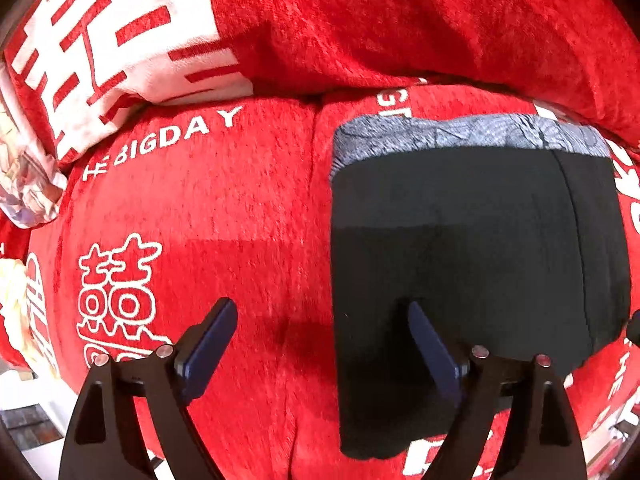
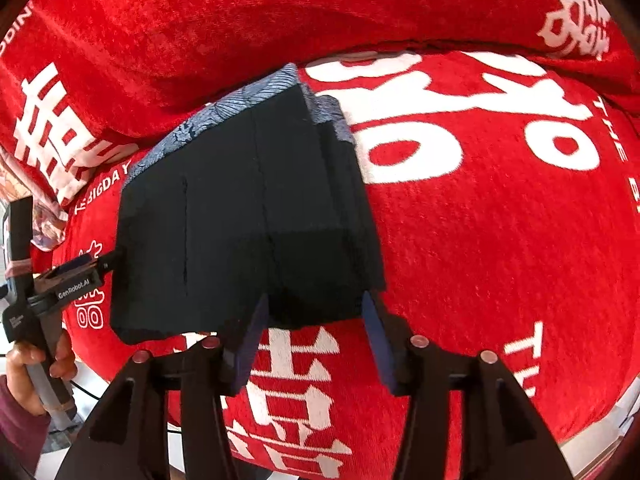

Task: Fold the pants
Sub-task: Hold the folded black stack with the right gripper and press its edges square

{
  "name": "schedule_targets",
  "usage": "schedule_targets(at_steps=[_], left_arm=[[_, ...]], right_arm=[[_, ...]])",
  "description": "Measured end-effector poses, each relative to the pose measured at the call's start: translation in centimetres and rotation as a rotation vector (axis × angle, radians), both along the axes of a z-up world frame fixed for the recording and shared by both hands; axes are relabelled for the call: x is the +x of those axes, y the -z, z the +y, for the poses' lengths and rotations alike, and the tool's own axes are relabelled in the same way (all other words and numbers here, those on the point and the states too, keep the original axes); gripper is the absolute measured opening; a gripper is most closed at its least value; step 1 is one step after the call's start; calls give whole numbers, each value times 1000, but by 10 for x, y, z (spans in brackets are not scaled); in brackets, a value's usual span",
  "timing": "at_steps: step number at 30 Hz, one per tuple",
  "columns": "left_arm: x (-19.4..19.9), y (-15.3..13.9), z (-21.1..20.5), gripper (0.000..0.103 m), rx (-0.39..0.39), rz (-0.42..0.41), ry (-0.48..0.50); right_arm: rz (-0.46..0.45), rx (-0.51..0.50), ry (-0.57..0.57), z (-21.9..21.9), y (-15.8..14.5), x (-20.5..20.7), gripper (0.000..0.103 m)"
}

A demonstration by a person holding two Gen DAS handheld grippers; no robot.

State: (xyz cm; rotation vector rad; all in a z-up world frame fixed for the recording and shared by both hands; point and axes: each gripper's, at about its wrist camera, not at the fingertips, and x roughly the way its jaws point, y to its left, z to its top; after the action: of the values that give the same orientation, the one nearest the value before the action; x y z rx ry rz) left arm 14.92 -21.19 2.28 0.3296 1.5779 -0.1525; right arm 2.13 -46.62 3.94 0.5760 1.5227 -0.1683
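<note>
With the left tool [image 1: 320, 336] and right tool [image 2: 312, 320] both spread wide and empty at the near edge, the folded black pants [image 2: 248, 216] on the red sofa cushion [image 2: 480, 208] are best pressed flat gently.

One pair of black pants [image 1: 472, 264] in the frame, folded into a single dark block with one strip of grey patterned lining [image 1: 460, 136] showing along its far edge at twelve o'clock. Two grippers in play: the left gripper [image 1: 322, 334] with its two blue-padded fingers spread wide, and the right gripper [image 2: 314, 320], also two fingers, spread apart at six o'clock. One red cover [image 1: 224, 216] with white lettering underneath it all, one red cushion [image 1: 400, 20] behind it, and one hand [image 2: 38, 364] visible at eight o'clock in the right wrist view.
</note>
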Motion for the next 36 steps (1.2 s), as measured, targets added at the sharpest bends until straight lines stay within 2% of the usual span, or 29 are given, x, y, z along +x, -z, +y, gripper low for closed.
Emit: schedule_targets(at_steps=[5,8,11,14,15,16,18,22,27,36], left_arm=[[-5,-5,-5,103,-17,8,18],[-6,-4,-7,103,-21,15,20],[-6,-2,-7,103,-23,23,11],[-7,-1,-7,103,-26,30,12],[-8,-1,-8,103,-28,32,14],[-8,0,-8,103,-28,33,15],[-9,1,-9,103,-27,37,17],[-8,3,-8,103,-35,48,6],[-6,7,-5,103,-51,66,-10],[-4,12,-5,103,-63,73,-14]], right_arm=[[5,12,7,-6,-2,-3,69],[-8,22,8,-10,-3,-1,78],[-31,49,31,-14,-3,1,80],[-77,83,31,-15,-1,3,93],[-100,72,23,-15,-2,4,100],[-113,63,17,-14,-4,4,102],[-118,73,-19,-12,-5,7,102],[-72,90,-63,-10,0,12,102],[-22,161,-20,-16,10,9,102],[10,154,-1,-27,19,7,102]])
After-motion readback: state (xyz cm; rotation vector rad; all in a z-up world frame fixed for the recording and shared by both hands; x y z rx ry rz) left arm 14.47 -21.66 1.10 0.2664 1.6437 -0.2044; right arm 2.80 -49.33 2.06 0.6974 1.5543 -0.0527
